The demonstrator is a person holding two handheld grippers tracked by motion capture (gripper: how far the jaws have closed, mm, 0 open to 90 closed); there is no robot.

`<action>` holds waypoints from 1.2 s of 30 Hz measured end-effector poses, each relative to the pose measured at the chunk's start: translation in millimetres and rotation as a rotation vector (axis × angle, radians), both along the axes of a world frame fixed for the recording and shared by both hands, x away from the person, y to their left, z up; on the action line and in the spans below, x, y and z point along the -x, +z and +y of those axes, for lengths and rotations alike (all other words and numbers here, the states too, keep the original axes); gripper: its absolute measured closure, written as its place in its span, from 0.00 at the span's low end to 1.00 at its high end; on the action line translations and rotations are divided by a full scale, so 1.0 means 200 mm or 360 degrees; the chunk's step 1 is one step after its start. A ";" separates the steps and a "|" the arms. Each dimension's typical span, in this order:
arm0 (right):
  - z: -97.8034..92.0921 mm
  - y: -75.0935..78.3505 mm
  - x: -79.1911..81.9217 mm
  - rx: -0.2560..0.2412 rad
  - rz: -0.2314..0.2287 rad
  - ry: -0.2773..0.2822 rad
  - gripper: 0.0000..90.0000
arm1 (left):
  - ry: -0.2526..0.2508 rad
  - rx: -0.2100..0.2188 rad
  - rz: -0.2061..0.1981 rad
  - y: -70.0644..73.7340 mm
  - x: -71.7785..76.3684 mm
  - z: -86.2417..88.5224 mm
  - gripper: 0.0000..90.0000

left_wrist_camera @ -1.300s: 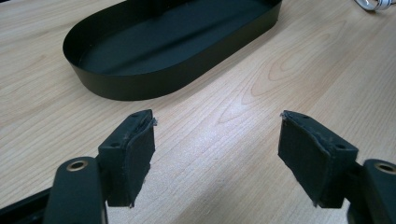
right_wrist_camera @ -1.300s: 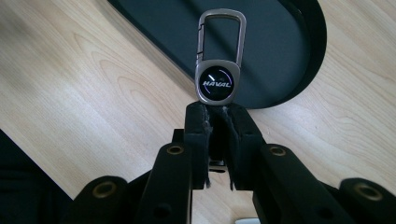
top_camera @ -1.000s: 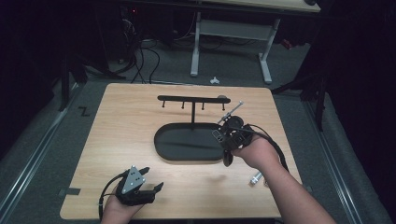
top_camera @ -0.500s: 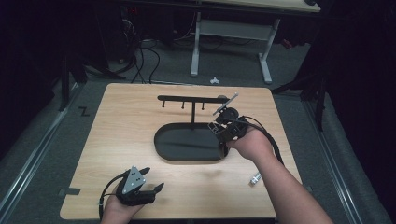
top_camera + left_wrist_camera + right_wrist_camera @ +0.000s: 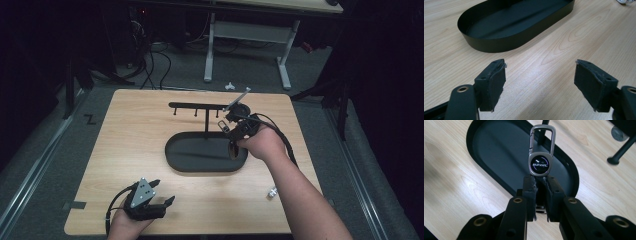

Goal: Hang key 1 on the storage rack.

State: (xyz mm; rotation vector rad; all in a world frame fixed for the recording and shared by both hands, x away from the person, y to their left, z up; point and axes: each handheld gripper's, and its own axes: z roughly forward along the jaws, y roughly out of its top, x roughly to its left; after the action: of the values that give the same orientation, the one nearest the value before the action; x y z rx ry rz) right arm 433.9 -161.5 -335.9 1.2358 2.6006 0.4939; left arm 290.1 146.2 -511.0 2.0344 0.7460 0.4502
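The right gripper (image 5: pixel 539 185) has its jaws pinched on the lower edge of a keyring (image 5: pixel 540 157), holding it above the tray (image 5: pixel 499 150) near the stand's post. The keyring looks small, light, rigid and smooth, so it could pivot; a grip across its flat badge seems safest. The left gripper (image 5: pixel 540 82) rests near the tray, jaws spread and empty.
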 end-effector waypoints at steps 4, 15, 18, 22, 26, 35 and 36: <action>0.01 0.02 -0.02 -0.0010 -0.0019 -0.0010 0.90 | -0.0006 0.0001 -0.0008 0.00 0.00 0.00 0.29; 0.04 0.04 -0.09 -0.0008 -0.0052 -0.0028 0.90 | -0.0006 0.0004 0.0000 -0.01 0.00 0.00 0.28; 0.04 0.03 -0.10 -0.0009 -0.0041 -0.0041 0.90 | -0.0011 0.0004 -0.0002 0.00 0.00 0.00 0.28; 0.06 0.02 -0.11 -0.0012 -0.0037 -0.0067 0.90 | -0.0014 0.0001 -0.0001 -0.01 0.00 0.00 0.28; 0.06 -0.01 -0.14 -0.0012 -0.0035 -0.0062 0.90 | -0.0024 -0.0008 0.0003 -0.01 0.00 0.00 0.28; 0.08 -0.07 -0.18 -0.0017 -0.0040 -0.0089 0.90 | -0.0031 -0.0006 0.0018 -0.01 -0.01 0.00 0.29; 0.08 -0.07 -0.18 -0.0019 -0.0042 -0.0100 0.90 | -0.0033 -0.0008 0.0020 -0.01 -0.01 0.00 0.29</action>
State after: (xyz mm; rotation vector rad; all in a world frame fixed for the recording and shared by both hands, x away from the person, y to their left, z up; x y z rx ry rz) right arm 470.2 -146.2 -350.9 1.3011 2.5320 0.5113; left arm 291.1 146.1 -513.4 2.0496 0.7315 0.4287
